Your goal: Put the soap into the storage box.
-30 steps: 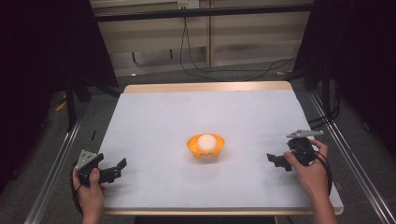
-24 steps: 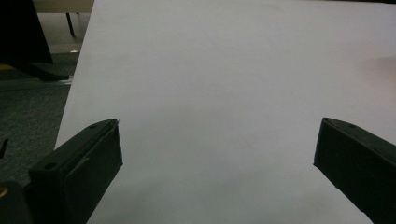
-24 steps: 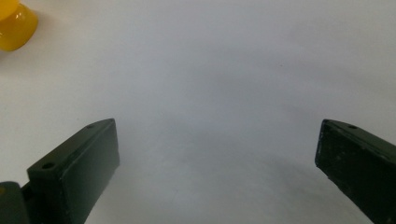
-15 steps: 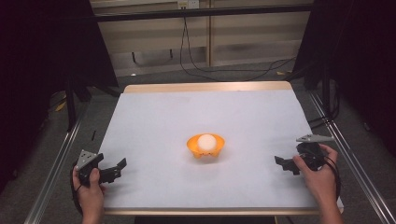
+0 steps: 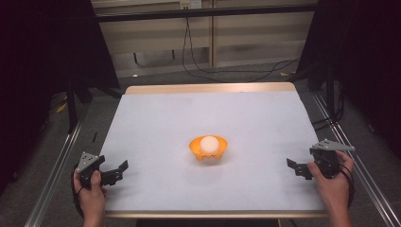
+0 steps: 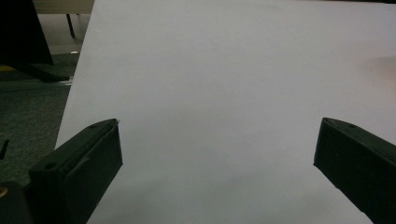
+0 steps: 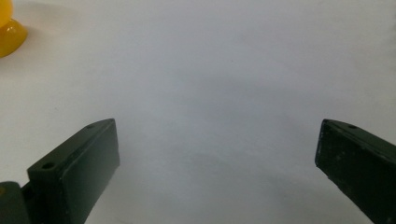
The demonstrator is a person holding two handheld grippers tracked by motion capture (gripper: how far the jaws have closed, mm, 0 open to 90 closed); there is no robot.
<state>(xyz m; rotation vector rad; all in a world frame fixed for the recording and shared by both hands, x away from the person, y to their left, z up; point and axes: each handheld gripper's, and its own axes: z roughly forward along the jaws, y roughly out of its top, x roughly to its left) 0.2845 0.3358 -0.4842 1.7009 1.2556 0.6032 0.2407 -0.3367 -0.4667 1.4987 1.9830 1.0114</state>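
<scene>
An orange bowl [image 5: 208, 152] sits near the middle of the white table [image 5: 208, 123], with a white ball [image 5: 208, 144] resting in it. My left gripper [image 5: 119, 171] lies at the table's front left corner, jaws wide apart and empty over bare white surface [image 6: 219, 93]. At the front right edge my right gripper [image 5: 294, 167] is also open with nothing between its jaws, well clear of the bowl. In the right gripper view a sliver of the orange bowl [image 7: 9, 32] shows at the top left.
Metal rails [image 5: 56, 165] run along both sides of the table. Behind the far edge are dark floor, loose cables [image 5: 222, 71] and a wooden panel wall. Black stands flank the table on the left and right.
My right gripper has drawn back to the right and slightly toward the front edge, away from the bowl. The left gripper has stayed in place.
</scene>
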